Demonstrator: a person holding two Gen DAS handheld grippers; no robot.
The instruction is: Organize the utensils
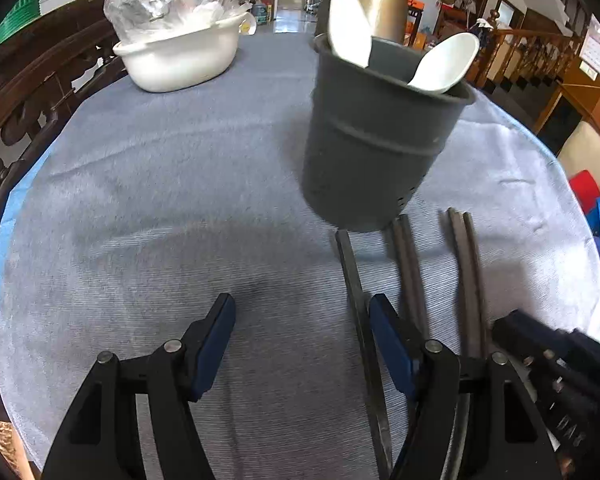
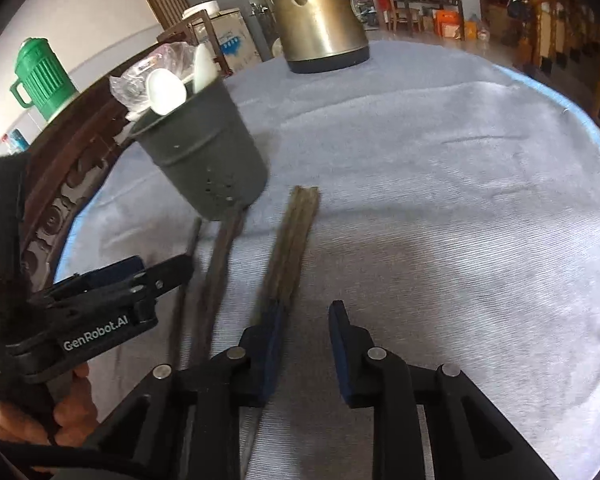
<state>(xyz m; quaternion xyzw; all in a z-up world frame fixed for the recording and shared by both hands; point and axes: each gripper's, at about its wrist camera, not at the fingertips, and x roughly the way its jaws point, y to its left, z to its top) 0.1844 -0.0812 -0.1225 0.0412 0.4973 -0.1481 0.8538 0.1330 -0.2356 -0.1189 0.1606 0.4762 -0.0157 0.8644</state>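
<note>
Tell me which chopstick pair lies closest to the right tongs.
The pair farthest from the grey holder; its near end lies against the right tongs' left finger.

Left tool (image 1: 302, 316) and right tool (image 2: 304, 320) low, side by side, jaws seemingly apart.

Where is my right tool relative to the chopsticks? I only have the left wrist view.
Observer: The right tool is open. The outermost chopsticks are not between its fingers; their near end disappears behind its left finger.
Operator: What does the kettle stand on? The gray cup blocks it here.
Observer: The kettle stands with its dark base on the cloth, at the far edge and well apart from the gray cup.
</note>
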